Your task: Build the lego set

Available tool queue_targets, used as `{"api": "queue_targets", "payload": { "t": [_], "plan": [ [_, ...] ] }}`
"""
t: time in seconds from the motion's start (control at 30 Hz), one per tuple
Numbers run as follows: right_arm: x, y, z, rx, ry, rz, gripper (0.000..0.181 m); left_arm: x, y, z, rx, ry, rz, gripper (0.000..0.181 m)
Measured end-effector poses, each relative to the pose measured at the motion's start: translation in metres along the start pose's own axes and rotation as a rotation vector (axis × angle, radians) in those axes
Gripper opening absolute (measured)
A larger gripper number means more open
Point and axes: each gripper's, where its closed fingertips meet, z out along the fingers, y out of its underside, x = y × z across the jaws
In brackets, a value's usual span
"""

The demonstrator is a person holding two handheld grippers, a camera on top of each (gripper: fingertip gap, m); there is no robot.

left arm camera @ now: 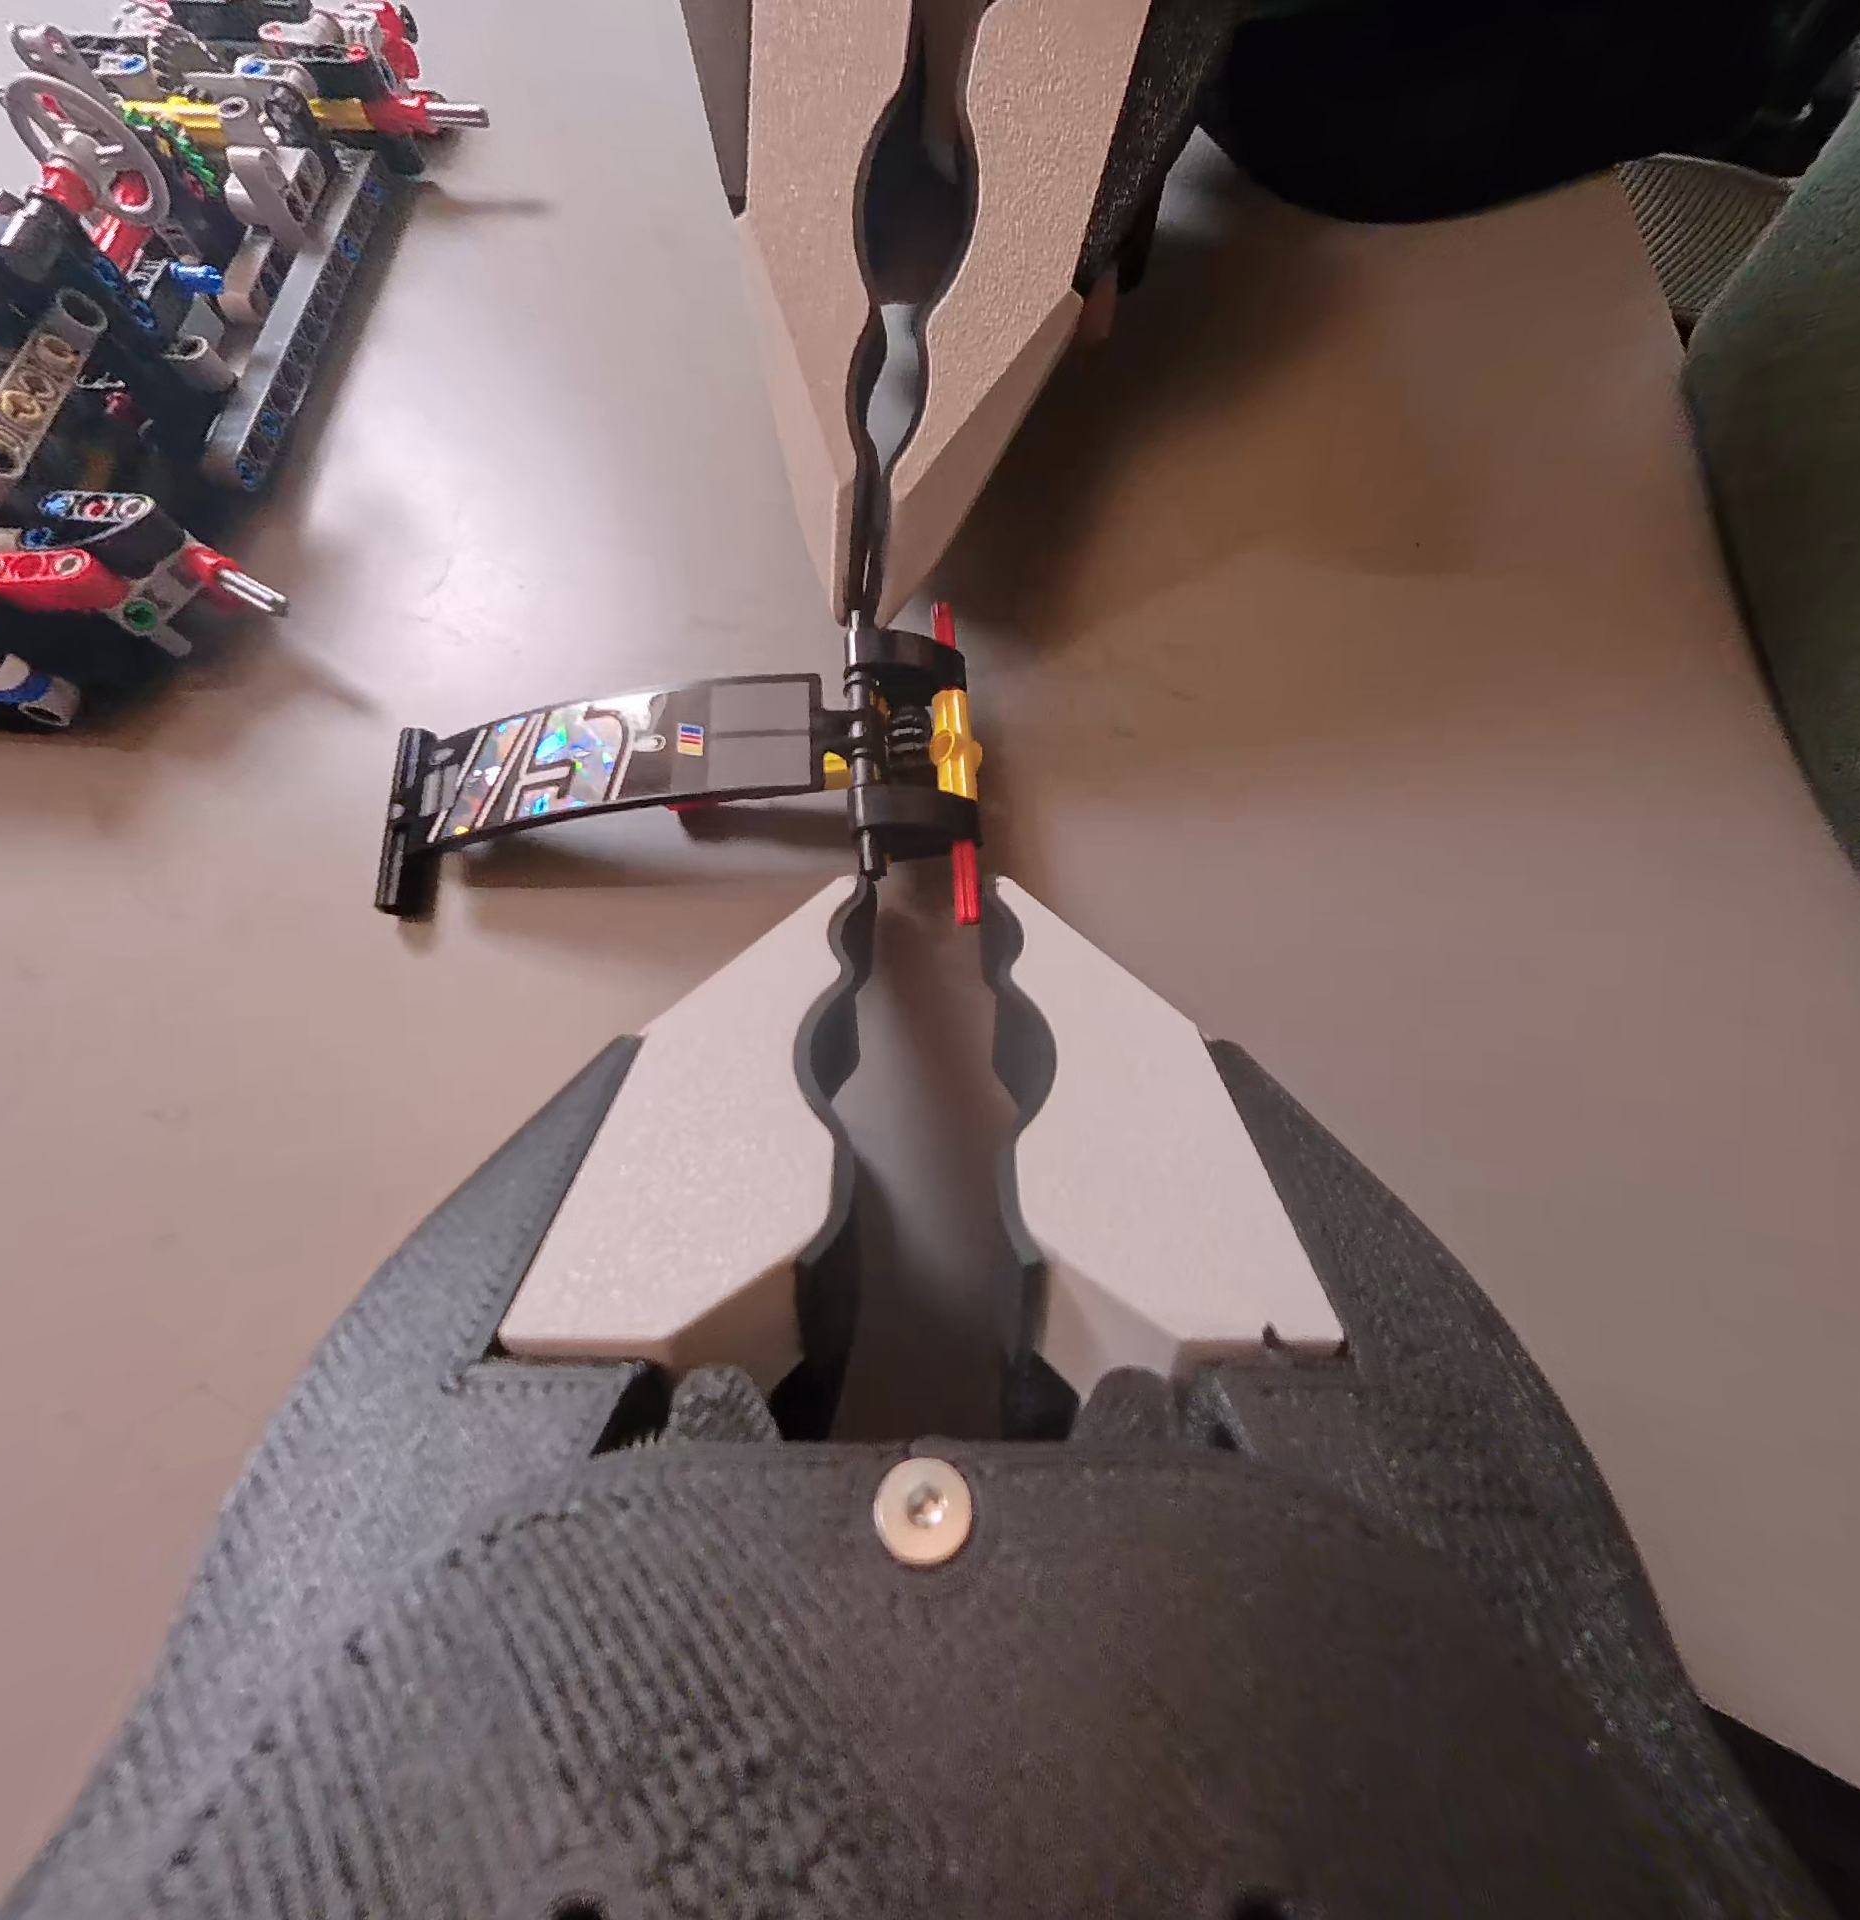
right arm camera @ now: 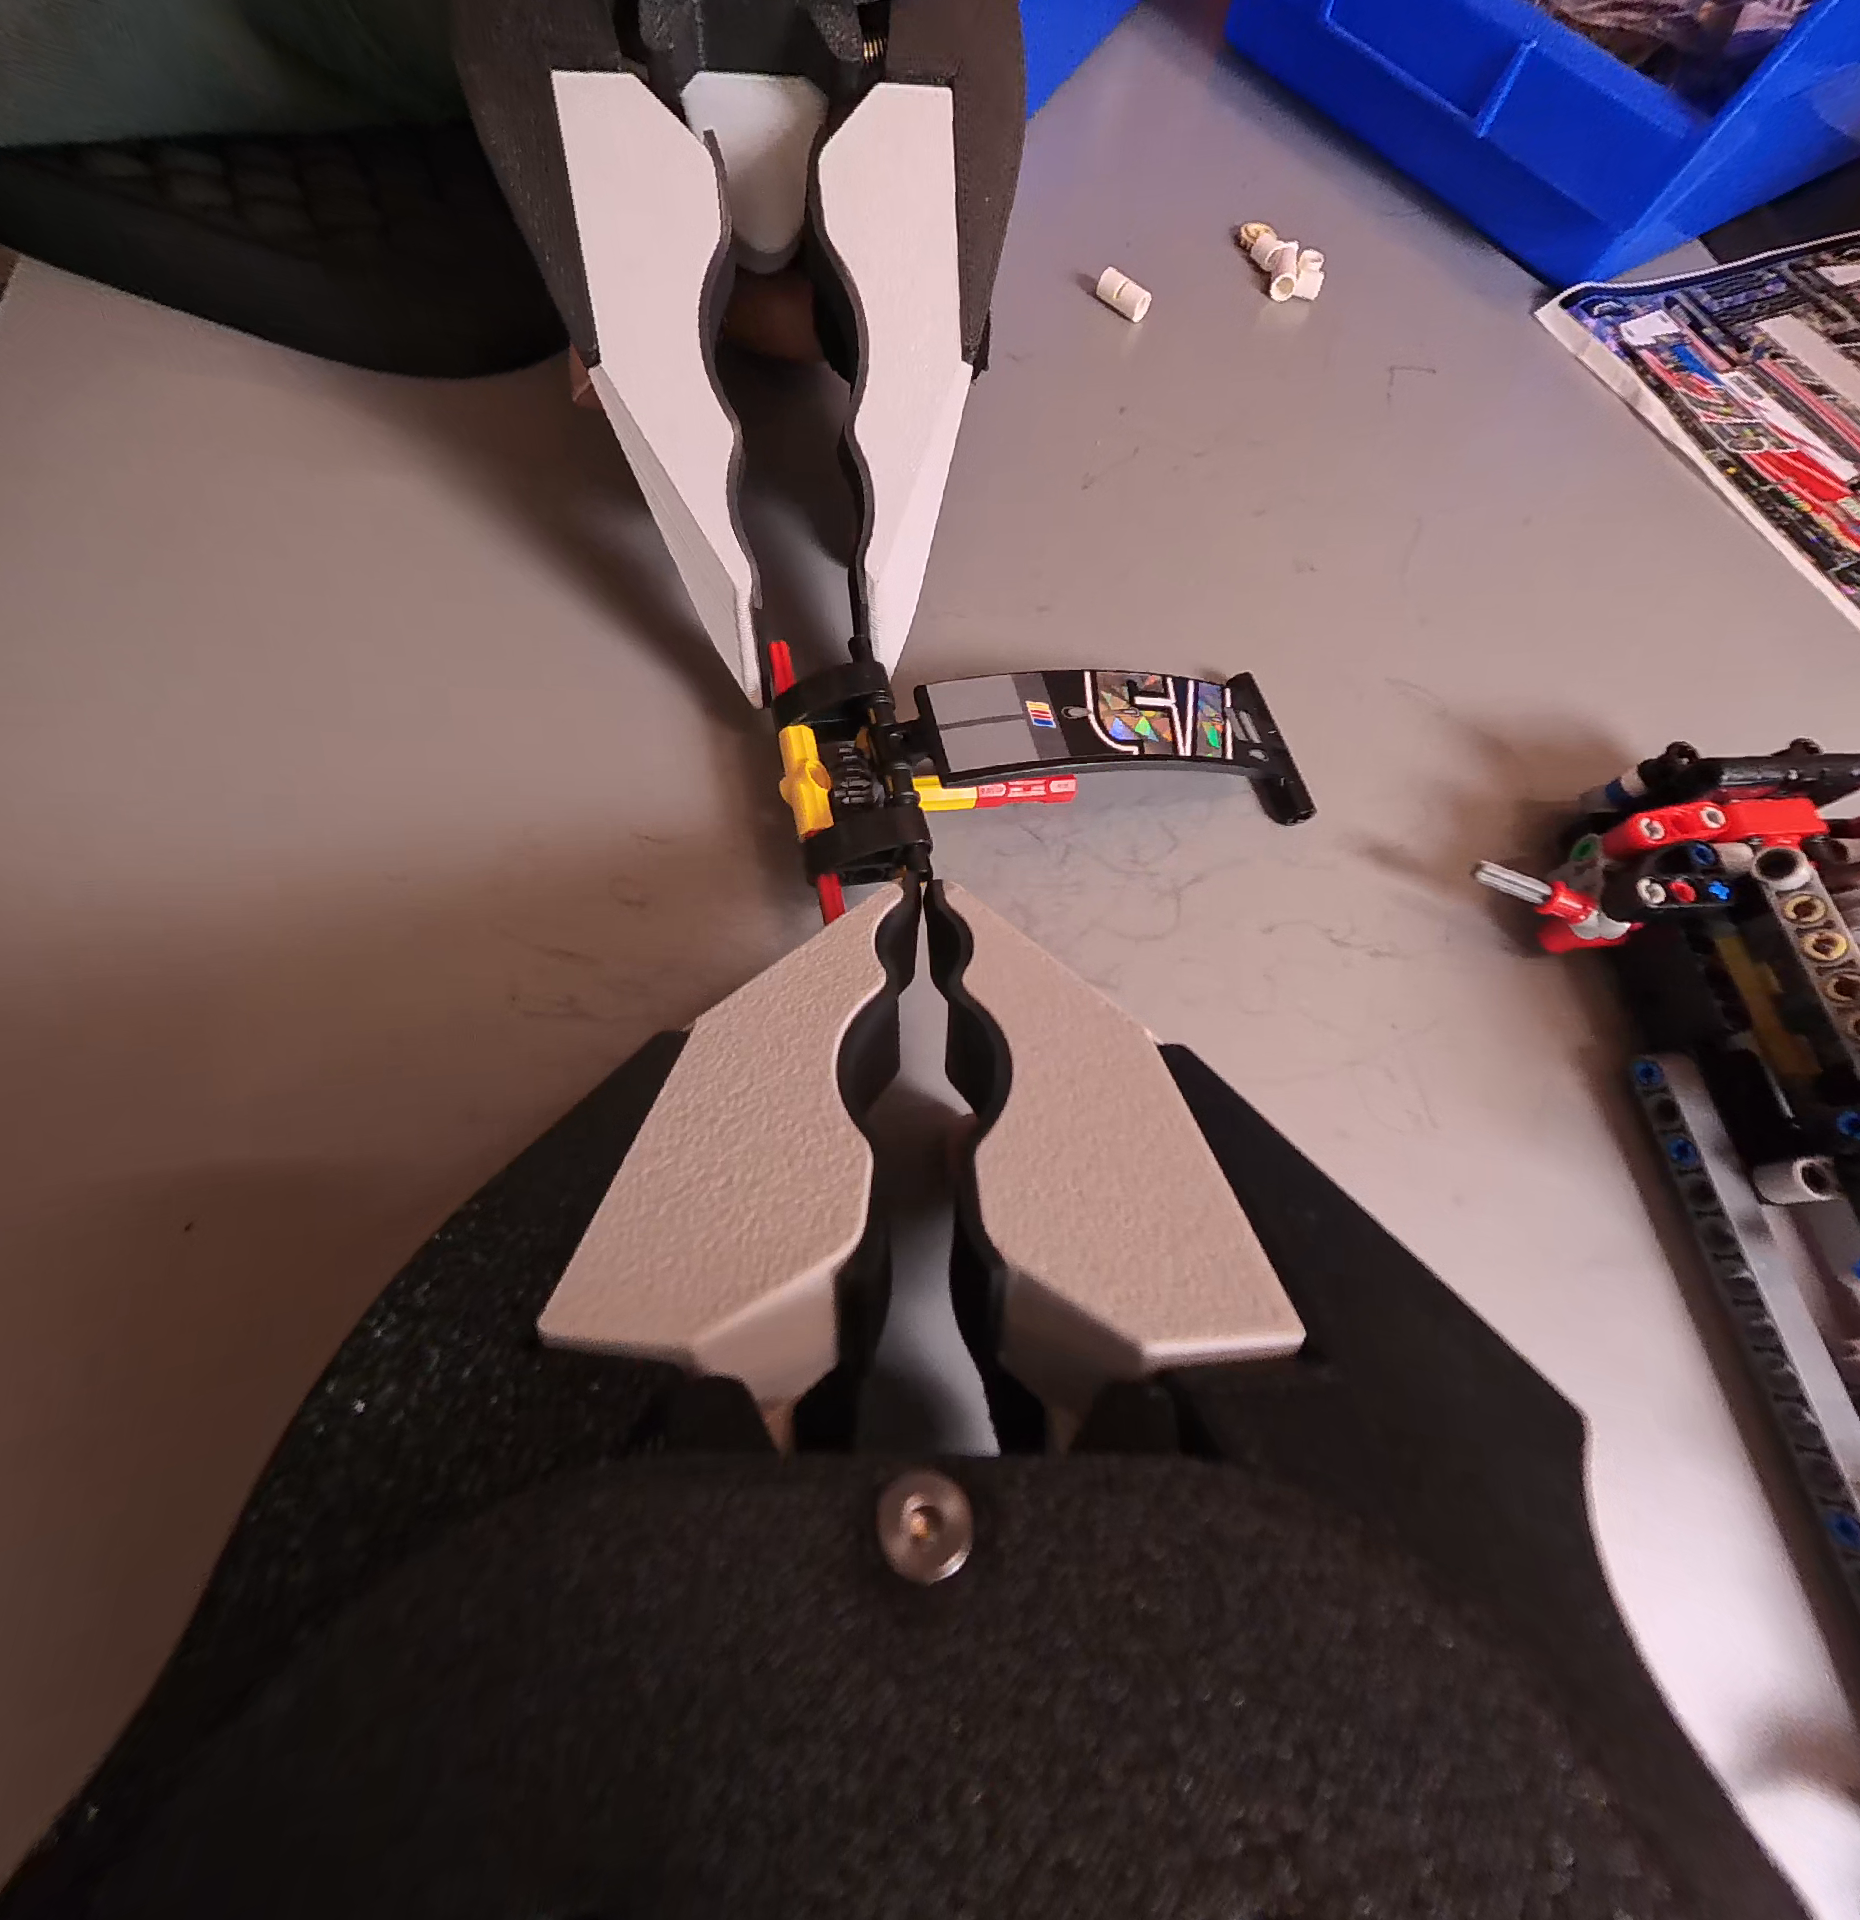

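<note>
The grey tabletop (right arm camera: 1321, 540) carries, going down in size, a blue plastic bin (right arm camera: 1549, 114), a half-built multicoloured Lego vehicle (right arm camera: 1778, 935), a printed instruction booklet (right arm camera: 1757, 405) and a few small white bushes (right arm camera: 1284, 260), all well apart from my work. Between my tools sits the small black-and-yellow Lego hinge assembly with its curved stickered panel (right arm camera: 1092, 727); I judge it light, rigid plastic, but loosely pinned. My right gripper (right arm camera: 924, 891) is pinched together on its thin black axle (right arm camera: 918, 860), my left gripper (left arm camera: 910, 888) stands apart.
</note>
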Motion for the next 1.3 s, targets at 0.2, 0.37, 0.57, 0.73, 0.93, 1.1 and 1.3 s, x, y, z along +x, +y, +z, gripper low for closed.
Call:
{"api": "queue_targets", "payload": {
  "t": [0.2, 0.37, 0.57, 0.73, 0.93, 1.1, 1.3],
  "plan": [
    [0.001, 0.001, -0.001, -0.004, 0.009, -0.008, 0.000, 0.000, 0.000, 0.001, 0.000, -0.004, 0.003, 0.018],
    [0.004, 0.002, -0.001, -0.015, 0.028, -0.016, 0.000, 0.004, -0.002, 0.002, 0.000, 0.010, 0.012, 0.020],
    [0.012, 0.003, -0.007, -0.026, 0.062, -0.001, 0.004, 0.007, -0.003, 0.004, 0.000, 0.020, 0.019, 0.021],
    [0.014, -0.001, -0.012, -0.011, 0.068, 0.005, 0.005, 0.007, -0.003, 0.003, 0.001, 0.017, 0.019, 0.022],
    [0.014, -0.001, -0.016, -0.005, 0.057, 0.012, 0.006, 0.005, -0.003, 0.002, 0.010, 0.011, 0.008, 0.024],
    [0.008, -0.001, -0.017, -0.005, 0.021, 0.023, 0.008, 0.002, -0.004, 0.002, 0.016, 0.004, -0.006, 0.029],
    [-0.001, 0.006, -0.013, -0.039, -0.030, 0.021, 0.012, -0.001, -0.006, 0.002, 0.023, -0.009, -0.011, 0.033]
  ]
}}
